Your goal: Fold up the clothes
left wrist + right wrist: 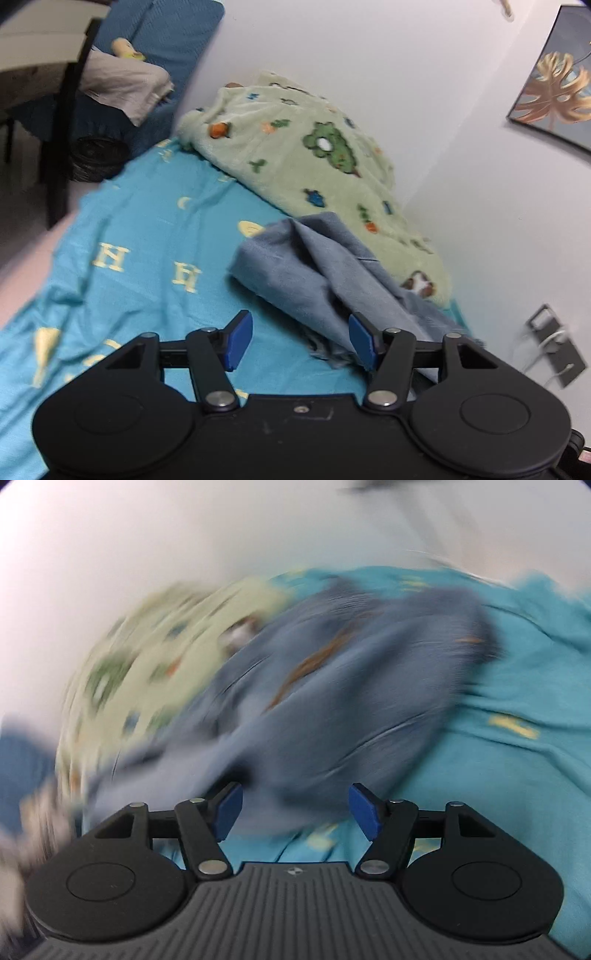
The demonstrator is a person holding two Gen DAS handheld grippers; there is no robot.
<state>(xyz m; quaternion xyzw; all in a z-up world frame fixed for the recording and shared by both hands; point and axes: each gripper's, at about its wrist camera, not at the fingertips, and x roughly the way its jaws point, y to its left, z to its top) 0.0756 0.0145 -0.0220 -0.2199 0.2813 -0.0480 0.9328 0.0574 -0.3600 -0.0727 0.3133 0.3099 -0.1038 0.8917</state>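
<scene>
A crumpled grey-blue garment (314,266) lies on the turquoise bed sheet (147,236) beside the wall. My left gripper (301,341) is open and empty, just short of the garment's frayed near edge; its right pad (364,341) sits close to the cloth. In the right wrist view, which is heavily motion-blurred, the same garment (351,686) fills the middle, with orange-brown stitching on it. My right gripper (295,812) is open and empty, its jaws wide apart right at the garment's near edge.
A pale green fleece blanket (314,158) with cartoon prints lies bunched along the wall behind the garment, also in the right wrist view (147,664). A dark blue sofa (155,48) and black table leg (62,140) stand at far left. A wall socket with cables (554,343) is at right.
</scene>
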